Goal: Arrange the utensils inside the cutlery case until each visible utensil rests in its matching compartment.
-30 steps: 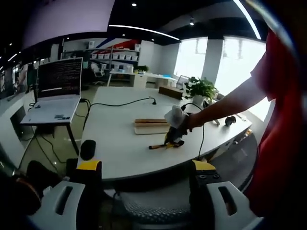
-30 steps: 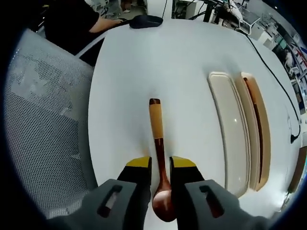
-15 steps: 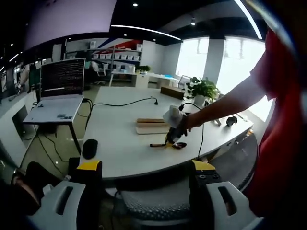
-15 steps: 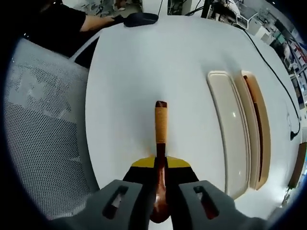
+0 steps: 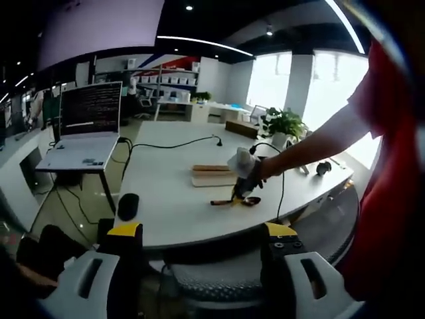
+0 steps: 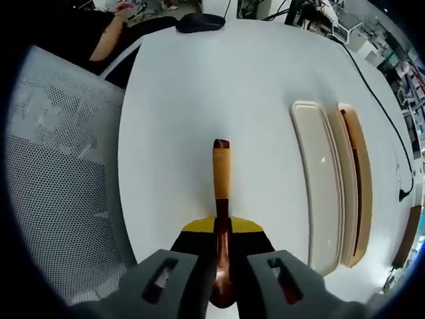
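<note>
The wooden spoon (image 6: 221, 193) was clamped by the right claw (image 6: 222, 229); it should be lifted level toward the cutlery case (image 6: 332, 179) at 2 o'clock.

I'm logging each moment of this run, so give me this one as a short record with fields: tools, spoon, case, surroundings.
right tool: shut on the wooden spoon, handle pointing away over the white table
left tool: open, held off the table edge, gripping nothing
cutlery case: open beside its cream lid, right of the spoon; a dark utensil lies inside
surroundings: mesh chair, black mouse, laptop, potted plant
</note>
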Tool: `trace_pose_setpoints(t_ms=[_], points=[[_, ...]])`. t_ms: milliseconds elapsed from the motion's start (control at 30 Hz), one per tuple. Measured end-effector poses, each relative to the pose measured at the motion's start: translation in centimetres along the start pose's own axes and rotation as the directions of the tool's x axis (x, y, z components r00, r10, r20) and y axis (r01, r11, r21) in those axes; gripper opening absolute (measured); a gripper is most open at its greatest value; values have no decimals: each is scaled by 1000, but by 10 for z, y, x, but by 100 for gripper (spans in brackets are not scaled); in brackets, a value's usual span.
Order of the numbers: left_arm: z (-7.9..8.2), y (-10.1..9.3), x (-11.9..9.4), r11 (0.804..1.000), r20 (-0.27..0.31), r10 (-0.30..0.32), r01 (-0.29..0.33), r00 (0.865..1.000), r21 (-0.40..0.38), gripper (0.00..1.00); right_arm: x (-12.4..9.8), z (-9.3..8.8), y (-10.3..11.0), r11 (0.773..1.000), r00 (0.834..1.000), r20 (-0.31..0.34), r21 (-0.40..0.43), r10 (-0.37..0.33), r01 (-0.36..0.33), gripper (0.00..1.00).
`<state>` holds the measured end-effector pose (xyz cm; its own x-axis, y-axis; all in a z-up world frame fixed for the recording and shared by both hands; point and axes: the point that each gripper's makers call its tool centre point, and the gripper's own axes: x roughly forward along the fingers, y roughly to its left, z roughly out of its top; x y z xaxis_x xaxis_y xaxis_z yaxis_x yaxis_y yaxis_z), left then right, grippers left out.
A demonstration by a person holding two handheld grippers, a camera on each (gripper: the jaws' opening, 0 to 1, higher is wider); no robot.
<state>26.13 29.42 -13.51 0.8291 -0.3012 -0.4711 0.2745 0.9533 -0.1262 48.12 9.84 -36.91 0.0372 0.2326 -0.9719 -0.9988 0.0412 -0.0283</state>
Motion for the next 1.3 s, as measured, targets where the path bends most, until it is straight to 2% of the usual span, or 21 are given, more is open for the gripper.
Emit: trace_pose_setpoints(t_ms=[167,267,333,400,633,767,1033,1300], points=[[1,-6,3,1000,-5,-10,10,1000,13,74,-1,0,2,999,1000,1,-34,-29,29,2],[4,-6,3,1000,1,-11,11,1000,13,74,-1,-5,1,996,998,-46,-75,-47,44,1],[4,-6,3,1000,1,-9,9,1000,14,74,-2,-2,3,994,998,-30,-96,-47,44,1],[3,-5,3,1000,0,-8,8,1000,17,74,-3,-1,0,994,998,-18,-92,-58,56,1],[1,-10,5,1000,5,-14,14,1000,11,74,-15,7,-1,995,999,13,-97,-30,31,1],[3,-13,7,1000,13,-22,22,1000,12,74,-27,9,-3,997,1000,20,-71,-14,16,1],[2,-14,10,999,17,-32,32,999,4,74,-25,-4,-1,997,1000,13,-77,-19,20,1],[4,-10,12,999,17,-35,35,999,-3,75,-27,-7,13,997,1000,12,-71,-19,20,1]])
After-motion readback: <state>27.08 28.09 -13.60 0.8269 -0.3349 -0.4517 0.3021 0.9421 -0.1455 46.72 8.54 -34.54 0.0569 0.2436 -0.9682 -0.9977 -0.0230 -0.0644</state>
